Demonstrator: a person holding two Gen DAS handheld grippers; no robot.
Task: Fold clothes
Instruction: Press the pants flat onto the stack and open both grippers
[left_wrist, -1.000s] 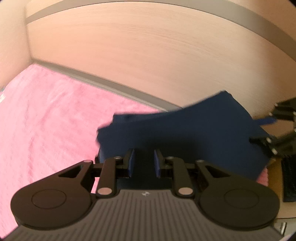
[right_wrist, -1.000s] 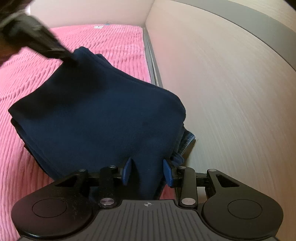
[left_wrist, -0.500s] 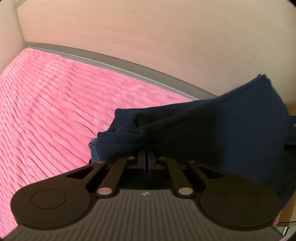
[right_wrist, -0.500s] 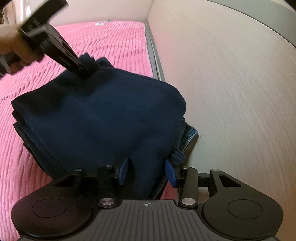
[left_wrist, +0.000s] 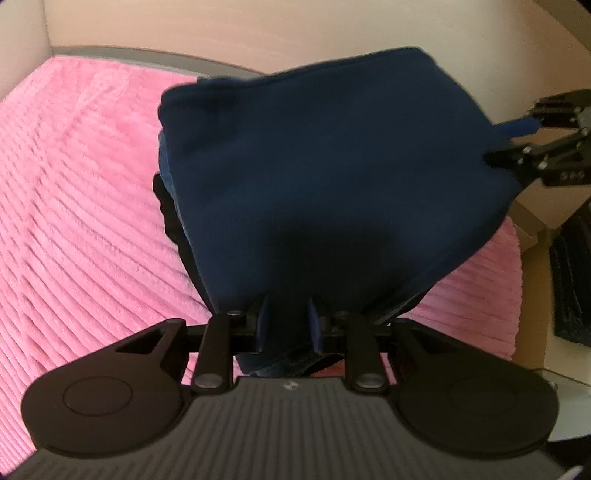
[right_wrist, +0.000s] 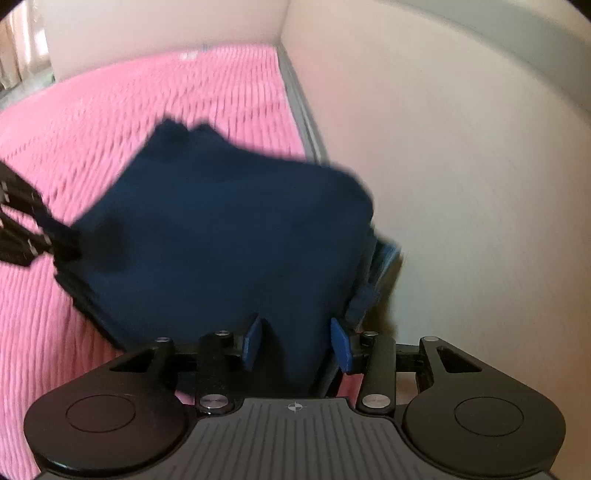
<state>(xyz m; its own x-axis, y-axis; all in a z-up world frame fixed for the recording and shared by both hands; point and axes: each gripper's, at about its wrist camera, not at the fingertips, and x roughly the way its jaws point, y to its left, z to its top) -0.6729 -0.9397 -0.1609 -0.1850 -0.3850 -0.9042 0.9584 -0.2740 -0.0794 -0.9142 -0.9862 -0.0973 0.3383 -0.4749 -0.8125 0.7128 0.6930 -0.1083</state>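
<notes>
Navy stack on the pink bed, both hand-held grippers on it

The folded navy clothes (left_wrist: 332, 177) sit on my pink ribbed bedspread (left_wrist: 81, 206), right by the wall. My left hand-held gripper (left_wrist: 286, 321) has just been opening, its jaws a narrow gap apart with the near edge of cloth between them. My right hand-held gripper (right_wrist: 297, 341) is wider, straddling another edge.
</notes>
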